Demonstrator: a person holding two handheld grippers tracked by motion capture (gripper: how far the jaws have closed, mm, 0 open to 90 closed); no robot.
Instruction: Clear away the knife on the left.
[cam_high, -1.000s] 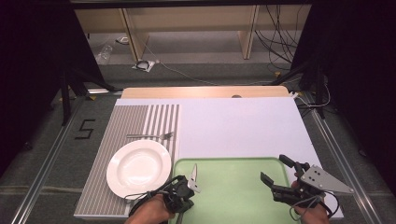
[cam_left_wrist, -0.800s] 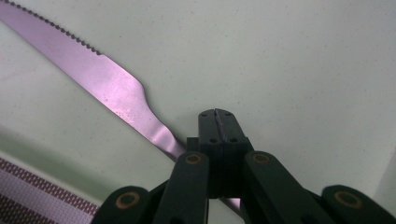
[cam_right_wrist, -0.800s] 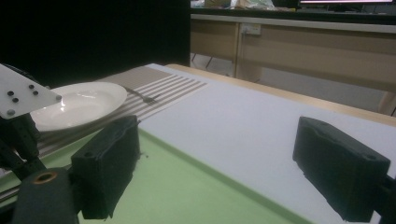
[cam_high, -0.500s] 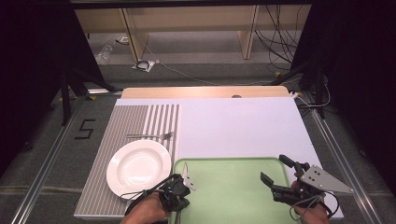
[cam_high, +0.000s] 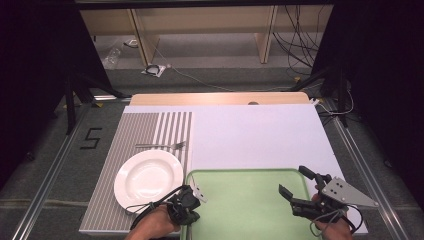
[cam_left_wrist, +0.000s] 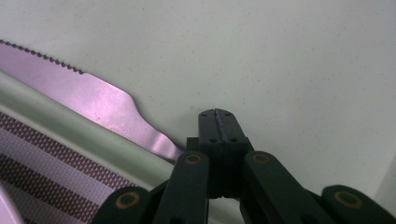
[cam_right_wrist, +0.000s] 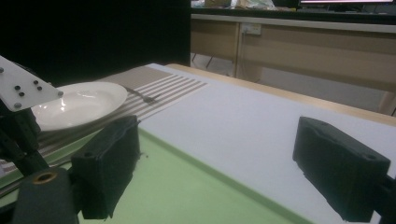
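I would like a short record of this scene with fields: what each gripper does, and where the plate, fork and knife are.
left gripper: shut, jaws pressed together over the tray, nothing seen between them
right gripper: open, holding nothing, above the tray's right part
knife: lying along the tray's edge, beside the left gripper
tray: green, at the near edge of the table
plate: white, on the striped mat
fork: on the mat, behind the plate

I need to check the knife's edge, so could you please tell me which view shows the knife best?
The left gripper view: the knife lies close, serrated blade plain, along the tray rim. The high view hides it behind the left gripper.
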